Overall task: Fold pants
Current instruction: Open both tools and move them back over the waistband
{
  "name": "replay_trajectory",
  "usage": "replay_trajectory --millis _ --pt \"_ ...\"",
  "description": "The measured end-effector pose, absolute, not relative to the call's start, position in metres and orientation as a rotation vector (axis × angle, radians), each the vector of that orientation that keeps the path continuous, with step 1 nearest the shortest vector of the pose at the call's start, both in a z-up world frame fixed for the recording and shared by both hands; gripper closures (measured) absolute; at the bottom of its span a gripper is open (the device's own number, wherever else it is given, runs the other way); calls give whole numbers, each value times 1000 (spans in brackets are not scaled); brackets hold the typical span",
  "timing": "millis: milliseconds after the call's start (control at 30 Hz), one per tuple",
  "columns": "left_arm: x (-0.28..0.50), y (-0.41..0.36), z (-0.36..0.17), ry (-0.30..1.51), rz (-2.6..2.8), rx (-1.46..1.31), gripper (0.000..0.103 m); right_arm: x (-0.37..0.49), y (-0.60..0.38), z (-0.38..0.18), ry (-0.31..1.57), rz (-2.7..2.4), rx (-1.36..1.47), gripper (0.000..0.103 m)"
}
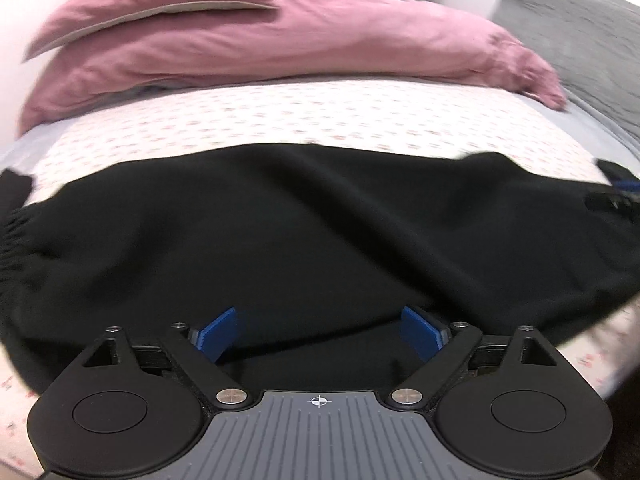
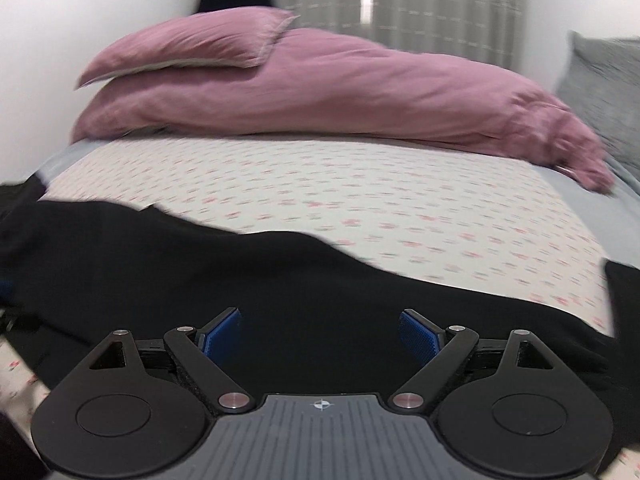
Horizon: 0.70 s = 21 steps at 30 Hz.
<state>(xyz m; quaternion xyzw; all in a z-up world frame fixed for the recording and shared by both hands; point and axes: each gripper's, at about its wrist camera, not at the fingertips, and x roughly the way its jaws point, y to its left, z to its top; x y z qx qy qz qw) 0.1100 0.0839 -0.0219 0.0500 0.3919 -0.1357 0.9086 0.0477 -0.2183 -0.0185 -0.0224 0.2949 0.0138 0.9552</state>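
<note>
The pants [image 1: 304, 232] lie spread flat along the bed's [image 1: 320, 120] near edge, apparently so a fold can be set, while left gripper [image 1: 320, 334] and right gripper [image 2: 320, 336] hover with jaws wide, holding nothing.

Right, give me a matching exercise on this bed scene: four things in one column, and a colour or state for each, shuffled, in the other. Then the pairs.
Things:
1. pants
2. duvet
3. bed sheet
4. left gripper

Colour or state:
A. white with small pink marks
B. open, nothing between the pads
C. black, spread across the near part of the bed
D. pink, bunched along the far side

Pairs: 1-C, 2-D, 3-A, 4-B
</note>
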Motion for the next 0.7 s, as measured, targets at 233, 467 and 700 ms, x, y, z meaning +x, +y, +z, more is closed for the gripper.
replay_trajectory --millis 233,467,700 --pt "117 124 -28 812 -133 42 10 61 -154 -30 600 222 -136 17" --pt "117 182 -30 762 -15 -59 10 60 -109 -41 598 388 -231 17" --pt "112 237 -27 672 101 -149 13 60 -101 -46 606 466 -263 17"
